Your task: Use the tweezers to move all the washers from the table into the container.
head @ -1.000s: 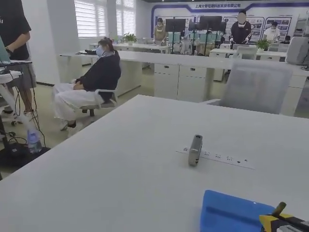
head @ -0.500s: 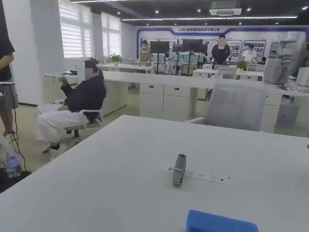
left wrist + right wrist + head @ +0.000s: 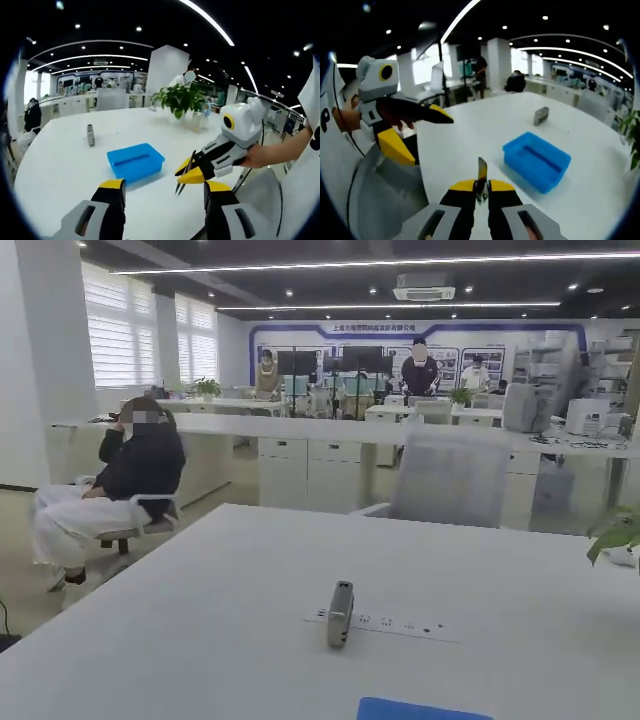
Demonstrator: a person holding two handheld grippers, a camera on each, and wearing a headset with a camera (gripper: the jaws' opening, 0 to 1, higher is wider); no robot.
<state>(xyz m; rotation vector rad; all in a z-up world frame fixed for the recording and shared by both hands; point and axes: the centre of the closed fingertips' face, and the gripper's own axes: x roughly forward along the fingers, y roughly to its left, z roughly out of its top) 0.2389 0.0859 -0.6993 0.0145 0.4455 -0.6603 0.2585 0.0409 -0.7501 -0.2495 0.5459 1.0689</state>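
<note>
Left gripper (image 3: 165, 186): jaws wide apart, held up near the table's edge.
Right gripper (image 3: 482, 186): jaws pinched tight on the tweezers (image 3: 482, 170).
Tweezers: the thin tip sticks out past the jaws.
Blue container (image 3: 532, 175): sits on the white table (image 3: 470, 135), near the tweezers.

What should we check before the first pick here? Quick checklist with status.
1. Grip: ok, right gripper is shut on the tweezers.
2. Spare tool: ok, left gripper is open with nothing held.
3. Target: ok, blue container sits open-topped on the table.
4. Location of washers: cannot tell, too small to make out.
5. Head view aim: not ok, it looks across the room and the container sits at its bottom edge.
</note>
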